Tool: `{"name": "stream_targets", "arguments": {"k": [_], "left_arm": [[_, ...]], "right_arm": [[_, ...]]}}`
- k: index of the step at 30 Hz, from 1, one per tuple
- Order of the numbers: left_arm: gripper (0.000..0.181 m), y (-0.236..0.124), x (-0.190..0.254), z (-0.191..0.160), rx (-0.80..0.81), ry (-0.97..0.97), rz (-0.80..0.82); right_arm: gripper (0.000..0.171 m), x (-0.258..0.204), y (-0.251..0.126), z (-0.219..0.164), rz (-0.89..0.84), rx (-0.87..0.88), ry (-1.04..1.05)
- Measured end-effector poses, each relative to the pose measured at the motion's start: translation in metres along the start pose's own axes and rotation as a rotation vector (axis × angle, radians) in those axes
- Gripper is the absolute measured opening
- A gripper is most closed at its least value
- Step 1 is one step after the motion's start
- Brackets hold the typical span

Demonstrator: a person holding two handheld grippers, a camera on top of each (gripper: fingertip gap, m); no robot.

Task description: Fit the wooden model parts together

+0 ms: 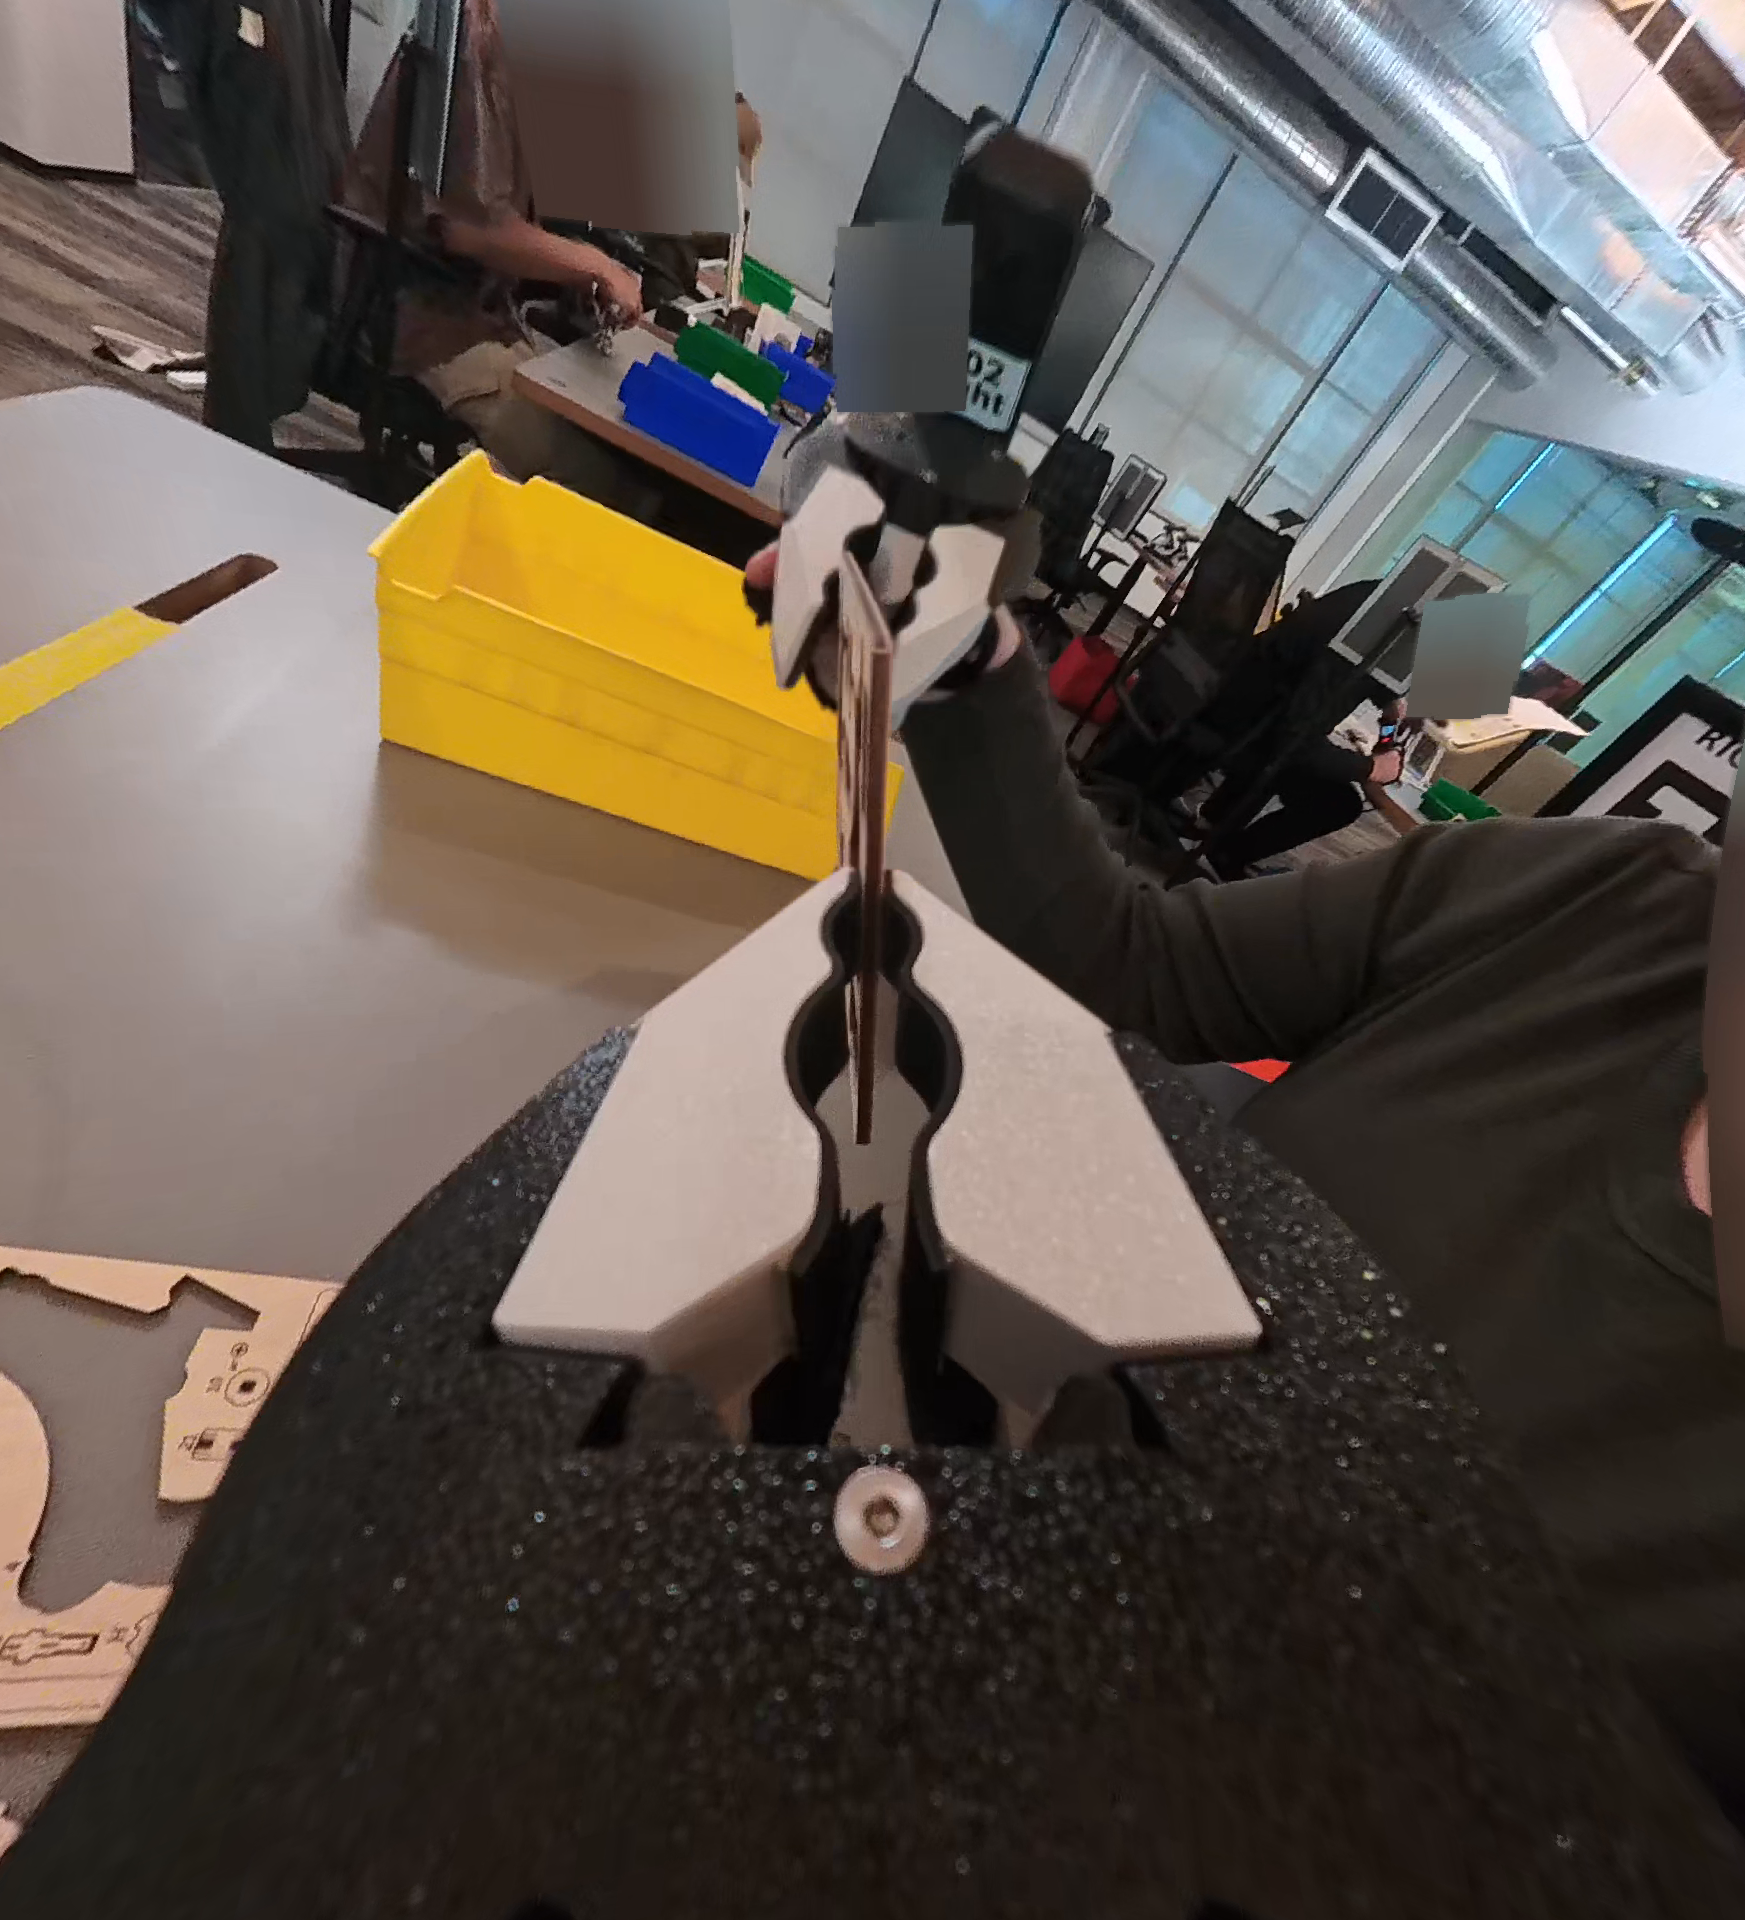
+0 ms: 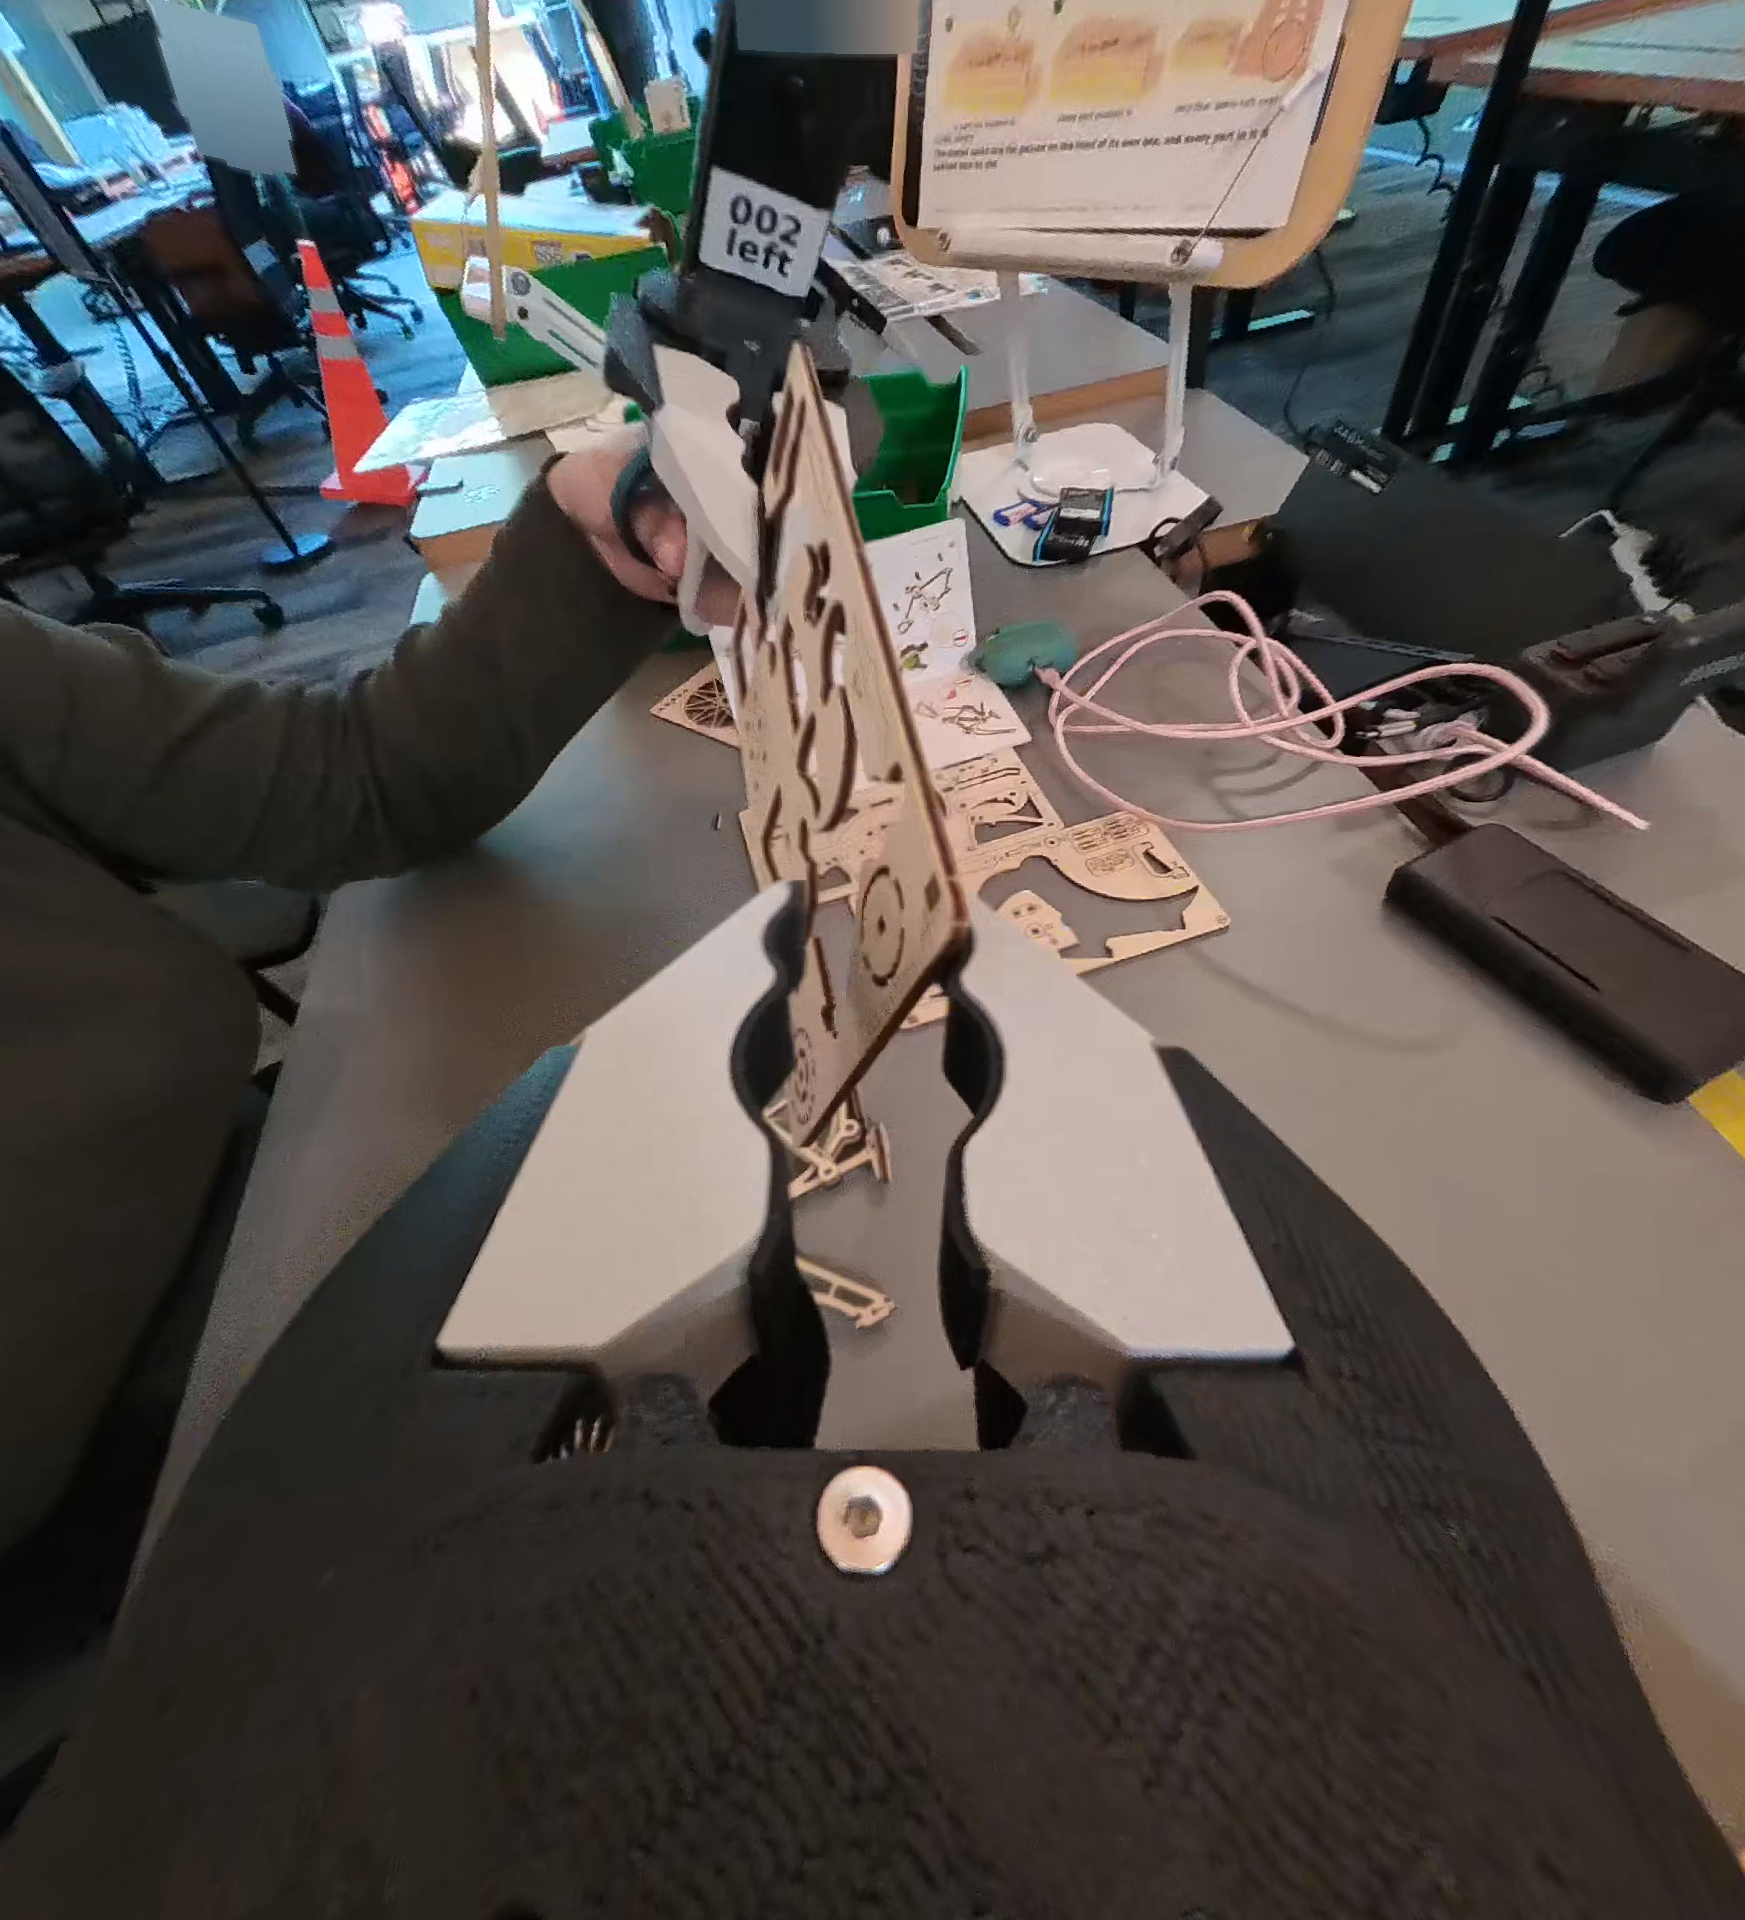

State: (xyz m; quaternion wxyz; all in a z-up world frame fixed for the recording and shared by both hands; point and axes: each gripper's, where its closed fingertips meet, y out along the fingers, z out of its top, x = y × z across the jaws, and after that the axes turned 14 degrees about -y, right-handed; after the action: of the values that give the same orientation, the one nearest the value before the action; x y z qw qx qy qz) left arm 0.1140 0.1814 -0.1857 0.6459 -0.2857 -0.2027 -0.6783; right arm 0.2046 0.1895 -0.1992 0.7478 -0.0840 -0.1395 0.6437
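A thin laser-cut wooden sheet [image 1: 868, 779] is held up in the air between both grippers. In the left wrist view I see it edge-on, and my left gripper [image 1: 873, 894] is shut on its near end. My right gripper [image 1: 852, 686] is at the sheet's far end, one finger on each side. In the right wrist view the sheet [image 2: 837, 727] shows its cut-out face and stands at an angle. My right gripper [image 2: 873, 930] is open, with its jaws apart around the sheet's lower corner. The left gripper [image 2: 733, 592] grips the sheet's top end.
More wooden sheets [image 2: 1086, 862] and small loose wooden pieces [image 2: 837, 1164] lie on the grey table, with a leaflet [image 2: 941, 644], a pink cable [image 2: 1263, 707] and a black case [image 2: 1574, 966]. A yellow bin [image 1: 556, 665] stands behind. Another punched sheet [image 1: 16, 1507] lies at the left. Across from one pair of fingers to the other is roughly 10 cm.
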Motion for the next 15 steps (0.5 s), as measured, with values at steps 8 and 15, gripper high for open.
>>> {"name": "stream_targets", "arguments": {"k": [8, 15], "left_arm": [[0.023, -0.035, 0.020, 0.056, 0.382, 0.027, -0.056], [0.079, -0.066, 0.024, 0.082, 0.607, 0.055, -0.048]], "right_arm": [[0.000, -0.003, 0.016, 0.039, 0.035, 0.237, 0.062], [0.000, 0.006, 0.003, 0.075, 0.070, 0.582, 0.214]]}}
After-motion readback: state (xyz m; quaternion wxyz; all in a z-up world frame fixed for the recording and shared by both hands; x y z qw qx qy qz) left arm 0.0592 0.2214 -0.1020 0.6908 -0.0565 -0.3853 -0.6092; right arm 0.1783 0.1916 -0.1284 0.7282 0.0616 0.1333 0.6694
